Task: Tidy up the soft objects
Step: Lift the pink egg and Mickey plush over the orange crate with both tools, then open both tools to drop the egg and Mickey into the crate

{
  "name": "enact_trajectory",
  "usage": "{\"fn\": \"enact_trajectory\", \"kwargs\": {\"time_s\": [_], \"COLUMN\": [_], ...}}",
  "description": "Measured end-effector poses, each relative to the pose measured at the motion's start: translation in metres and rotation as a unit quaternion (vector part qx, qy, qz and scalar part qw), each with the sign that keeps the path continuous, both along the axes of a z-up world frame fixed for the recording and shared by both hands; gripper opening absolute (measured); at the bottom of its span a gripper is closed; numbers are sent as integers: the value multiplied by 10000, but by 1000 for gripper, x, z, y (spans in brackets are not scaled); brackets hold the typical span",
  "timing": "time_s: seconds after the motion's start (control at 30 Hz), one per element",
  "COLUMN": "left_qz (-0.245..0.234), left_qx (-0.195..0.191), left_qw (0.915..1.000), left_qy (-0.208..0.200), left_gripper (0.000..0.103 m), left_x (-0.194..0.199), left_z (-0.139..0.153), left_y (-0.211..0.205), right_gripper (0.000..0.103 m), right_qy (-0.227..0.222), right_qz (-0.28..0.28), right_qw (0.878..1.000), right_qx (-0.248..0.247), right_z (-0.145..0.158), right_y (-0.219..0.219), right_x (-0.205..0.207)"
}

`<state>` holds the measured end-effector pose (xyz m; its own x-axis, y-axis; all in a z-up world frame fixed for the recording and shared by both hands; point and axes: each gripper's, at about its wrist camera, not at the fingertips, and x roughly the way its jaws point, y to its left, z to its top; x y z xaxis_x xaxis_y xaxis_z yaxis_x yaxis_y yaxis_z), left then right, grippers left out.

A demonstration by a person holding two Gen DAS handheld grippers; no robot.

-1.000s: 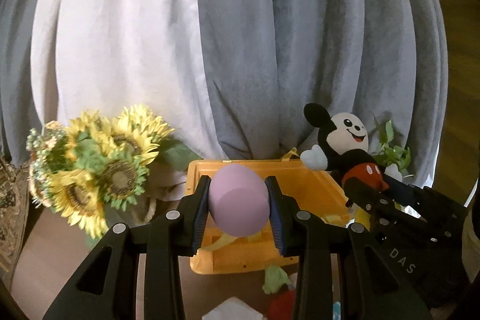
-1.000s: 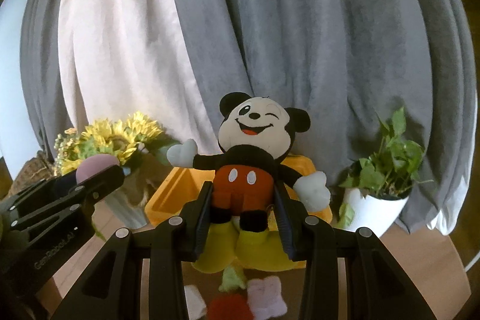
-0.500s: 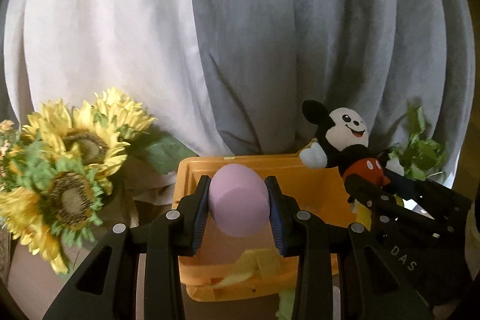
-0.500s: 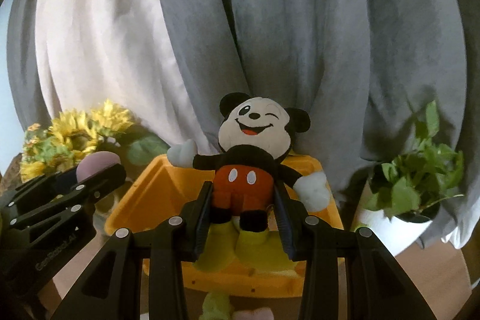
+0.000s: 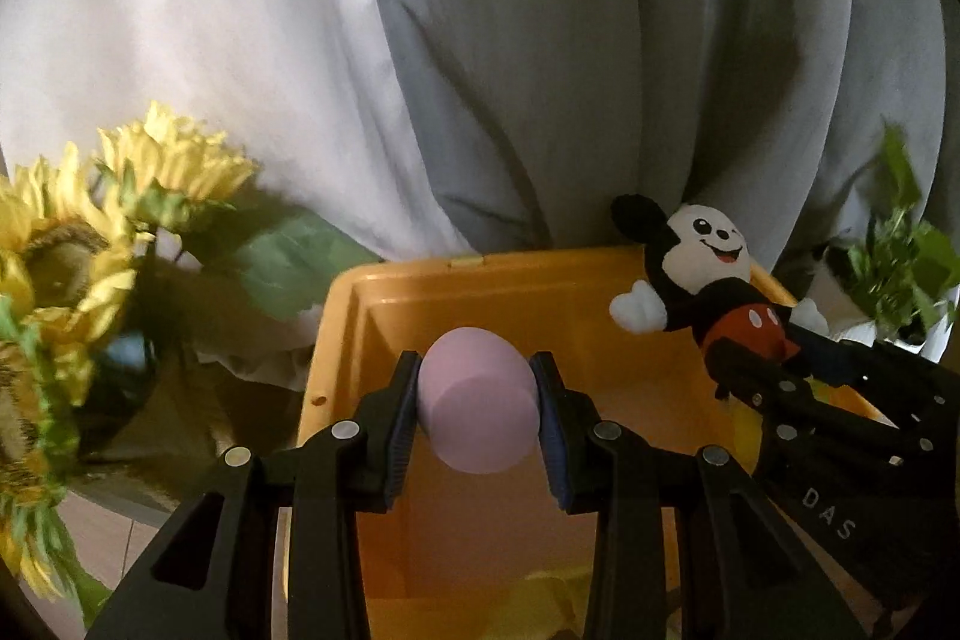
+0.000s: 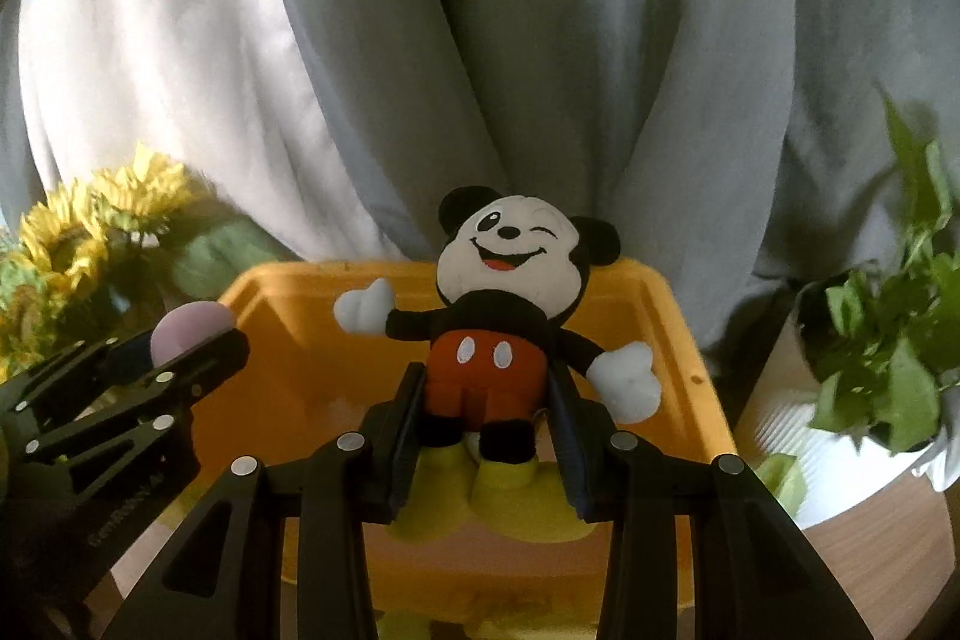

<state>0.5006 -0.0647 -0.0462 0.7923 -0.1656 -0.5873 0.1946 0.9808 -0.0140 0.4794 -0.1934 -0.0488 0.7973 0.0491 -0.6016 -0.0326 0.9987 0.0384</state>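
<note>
Grey and white curtains (image 6: 540,40) are filling the background. Below them an orange bin (image 5: 540,292) is sitting open, its near edge cut off behind the grippers. The mouse plush (image 6: 510,316) is hanging upright over the bin, head up, long axis vertical, the right gripper (image 6: 489,430) pinching its red shorts. The left gripper (image 5: 477,412) is clamping a lilac foam egg (image 5: 477,400) above the bin, flat end facing the camera. Sunflowers (image 5: 72,256) and a potted plant (image 6: 888,340) are blurring at the edges.
</note>
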Motion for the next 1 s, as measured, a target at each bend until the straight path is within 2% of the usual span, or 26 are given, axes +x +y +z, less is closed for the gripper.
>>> {"fn": "enact_trajectory", "kwargs": {"time_s": [0.23,0.33,0.37,0.4,0.43,0.63,0.9,1.0], "left_qz": [-83,-79,-80,-70,-64,-1,19,43], "left_qx": [39,33,39,49,47,-9,29,49], "left_qw": [9996,9994,9994,9994,9995,9997,10000,9998], "left_qy": [277,347,339,329,316,242,-60,-195], "left_gripper": [37,46,52,54,55,62,67,70], "left_x": [10,8,7,6,5,-11,-49,-69], "left_z": [-13,-14,-15,-14,-13,1,32,43], "left_y": [-3,-4,-4,-4,-3,1,2,3], "right_gripper": [42,45,50,58,61,64,64,70], "right_qy": [313,401,386,365,335,209,-43,-174], "right_qz": [-31,-35,-48,-62,-67,-219,-404,-458], "right_qw": [9995,9992,9992,9993,9994,9995,9991,9988], "right_qx": [22,69,53,23,-1,1,108,98], "right_z": [-13,-15,-14,-14,-13,-3,23,34], "right_y": [-6,-8,-8,-8,-7,-11,-17,-17], "right_x": [10,12,12,10,9,-4,-35,-51]}}
